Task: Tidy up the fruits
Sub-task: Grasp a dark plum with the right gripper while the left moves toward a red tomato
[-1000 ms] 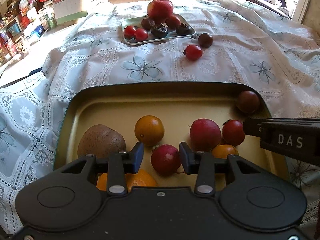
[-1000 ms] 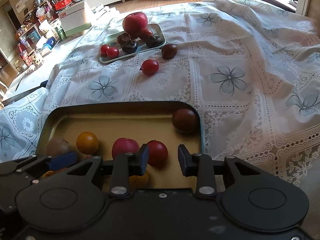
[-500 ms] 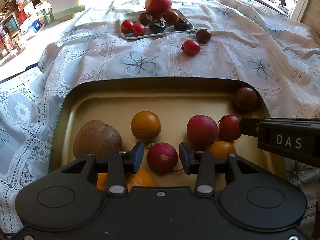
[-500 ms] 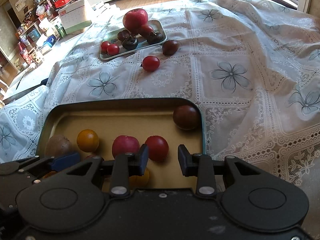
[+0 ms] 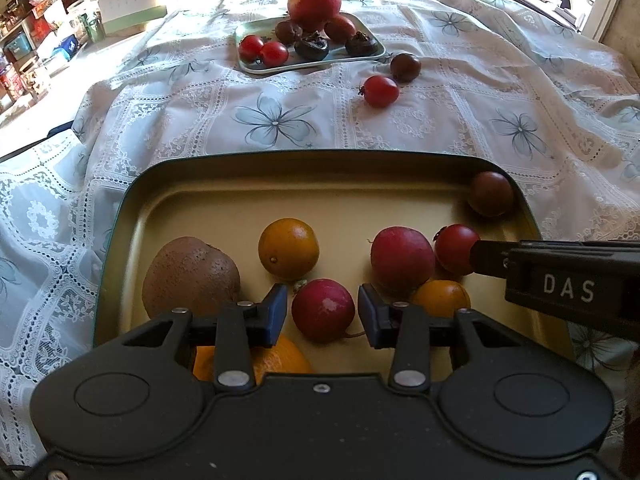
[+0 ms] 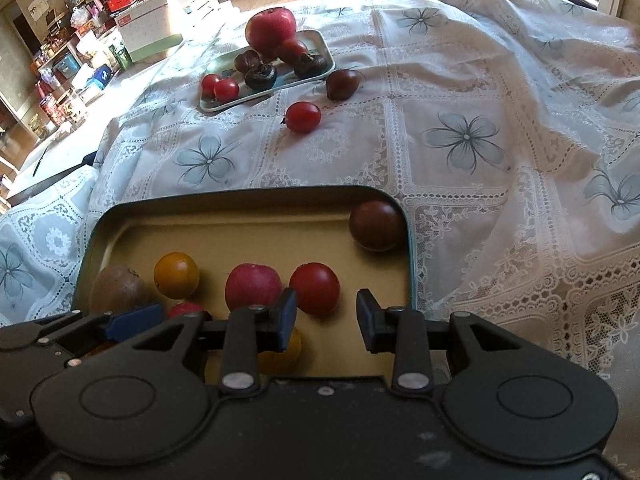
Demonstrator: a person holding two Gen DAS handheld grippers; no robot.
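A gold tray with a dark rim [image 5: 132, 208] holds several fruits. My left gripper [image 5: 323, 314] is open over it, and a red round fruit [image 5: 323, 304] lies between its fingers with a thin gap on each side. Around it lie a brown fruit [image 5: 190, 276], an orange [image 5: 288, 248], a larger red fruit [image 5: 402, 260] and a dark tomato [image 5: 491, 193]. My right gripper [image 6: 326, 318] hovers at the tray's right end, its jaws opening with nothing between them. A red tomato [image 6: 315, 288] sits just beyond its left finger.
On the flowered lace cloth at the back, a pale green tray [image 5: 256, 68] carries an apple [image 5: 314, 0], small tomatoes and dark fruits. A red tomato [image 5: 380, 90] and a dark one [image 5: 405, 66] lie loose beside it. Cluttered shelves stand far left.
Both views have shifted only a trifle. No fruit has moved, and neither gripper has taken hold of anything.
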